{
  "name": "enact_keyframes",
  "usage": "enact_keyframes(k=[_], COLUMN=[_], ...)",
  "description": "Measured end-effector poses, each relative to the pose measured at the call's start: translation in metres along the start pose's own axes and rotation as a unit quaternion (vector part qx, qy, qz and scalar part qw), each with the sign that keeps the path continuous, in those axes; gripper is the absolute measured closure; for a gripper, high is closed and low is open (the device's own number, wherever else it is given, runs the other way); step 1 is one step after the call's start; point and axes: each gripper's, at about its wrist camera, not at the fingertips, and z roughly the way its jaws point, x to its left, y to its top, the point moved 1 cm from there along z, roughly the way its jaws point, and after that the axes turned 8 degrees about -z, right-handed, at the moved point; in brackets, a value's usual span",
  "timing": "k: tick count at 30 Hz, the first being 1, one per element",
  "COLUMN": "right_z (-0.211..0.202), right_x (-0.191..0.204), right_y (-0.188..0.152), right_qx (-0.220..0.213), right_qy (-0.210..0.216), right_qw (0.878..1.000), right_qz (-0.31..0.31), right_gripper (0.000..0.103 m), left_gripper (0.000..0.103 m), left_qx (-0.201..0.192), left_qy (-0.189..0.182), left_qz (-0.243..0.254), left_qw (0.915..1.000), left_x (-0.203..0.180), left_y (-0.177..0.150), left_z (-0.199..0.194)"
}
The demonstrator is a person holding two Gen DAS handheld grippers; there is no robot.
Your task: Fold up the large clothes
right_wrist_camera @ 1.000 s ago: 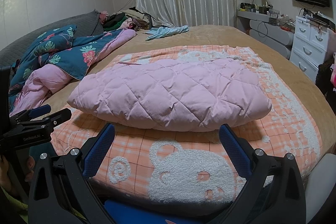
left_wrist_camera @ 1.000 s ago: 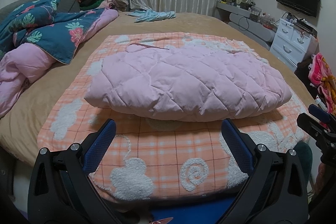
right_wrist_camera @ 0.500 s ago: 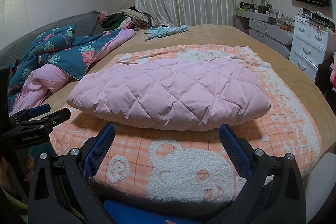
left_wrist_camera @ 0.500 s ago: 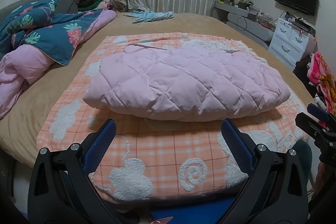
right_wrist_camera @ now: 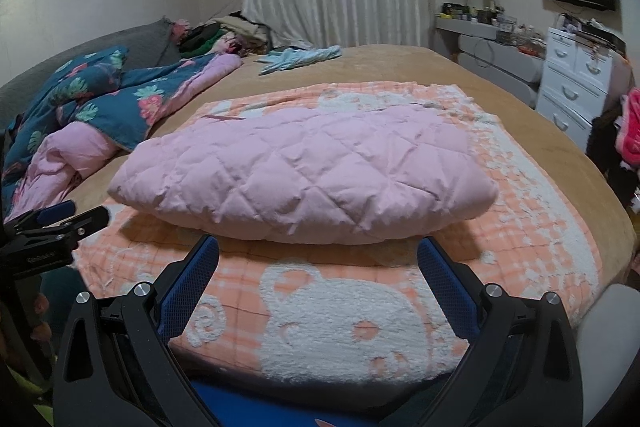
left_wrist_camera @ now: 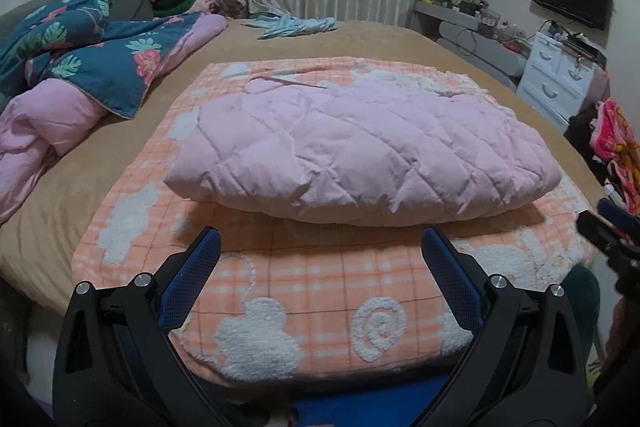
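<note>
A: What has changed since a moment ago?

B: Very little. The left gripper (left_wrist_camera: 320, 247) and the right gripper (right_wrist_camera: 318, 255) have shifted only slightly; both stay with jaws spread wide, holding nothing.

A: Where is the garment?

B: The folded pink quilted jacket (left_wrist_camera: 360, 155) lies just beyond both pairs of jaws, unmoved, on an orange plaid blanket (left_wrist_camera: 312, 291) with fluffy white shapes. That blanket passes between and under the jaws, spread over a tan bed (left_wrist_camera: 384, 43).

A: Anything else?

B: Left of the jaws, a teal floral duvet (left_wrist_camera: 92, 63) lies bunched. Far ahead sits a pale blue garment (right_wrist_camera: 300, 57). Right stands a white drawer unit (right_wrist_camera: 576, 79).
</note>
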Motion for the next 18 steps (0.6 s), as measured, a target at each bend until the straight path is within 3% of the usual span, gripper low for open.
enact_keyframes(k=[5, 7, 9, 12, 13, 14, 15, 18], right_z=[-0.003, -0.006, -0.009, -0.015, -0.018, -0.021, -0.025, -0.032], right_x=[-0.058, -0.109, -0.177, -0.291, -0.322, -0.363, -0.388, -0.454], right_y=[-0.013, -0.025, -0.046, -0.097, -0.115, -0.141, -0.159, -0.214], right_qx=[0.000, -0.001, 0.006, 0.051, 0.071, 0.098, 0.110, 0.161], right_qy=[-0.060, -0.107, -0.185, -0.317, -0.351, -0.390, -0.408, -0.456], right_qw=[0.996, 0.988, 0.969, 0.914, 0.895, 0.867, 0.850, 0.795], right_qz=[0.061, 0.107, 0.163, 0.247, 0.268, 0.295, 0.315, 0.365], right_gripper=[0.004, 0.004, 0.004, 0.004, 0.004, 0.004, 0.004, 0.004], left_gripper=[0.009, 0.009, 0.009, 0.009, 0.009, 0.009, 0.009, 0.009], left_qx=[0.001, 0.019, 0.030, 0.025, 0.027, 0.030, 0.032, 0.048], left_qy=[0.011, 0.028, 0.061, 0.141, 0.191, 0.217, 0.242, 0.328], left_qz=[-0.035, -0.071, -0.108, -0.150, -0.167, -0.177, -0.186, -0.220], left_qw=[0.9993, 0.9969, 0.9918, 0.9784, 0.9668, 0.9594, 0.9517, 0.9176], left_x=[0.029, 0.060, 0.101, 0.168, 0.206, 0.231, 0.253, 0.335], left_y=[0.009, 0.022, 0.037, 0.061, 0.073, 0.081, 0.087, 0.103], left_z=[0.013, 0.034, 0.058, 0.088, 0.105, 0.116, 0.125, 0.161])
